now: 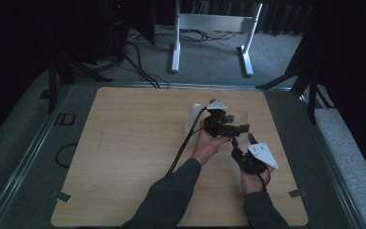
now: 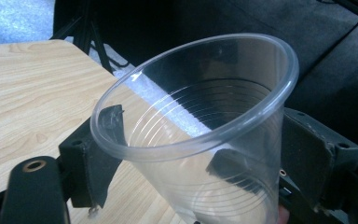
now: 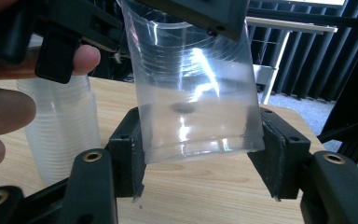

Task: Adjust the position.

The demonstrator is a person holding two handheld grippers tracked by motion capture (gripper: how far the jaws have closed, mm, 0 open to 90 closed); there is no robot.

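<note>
Table [image 1: 124,157] carries a stack of cups [image 3: 60,135] at 1 o'clock from centre. Your left gripper [image 2: 191,154] clamps a clear cup [image 2: 200,135] above the table; your right gripper [image 3: 200,154] brackets the cup's base, contact unclear.

Both grippers [image 1: 226,128] [image 1: 242,141] meet above the wooden table [image 1: 124,143].

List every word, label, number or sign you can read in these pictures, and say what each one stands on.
"ID": dark letters on the grey floor mat beside the table's left edge, in the high view; the reading is unsure, as they are small and dim.
No print can be seen on the clear plastic cup, on the stack of cups, or on the left gripper and right gripper.
</note>
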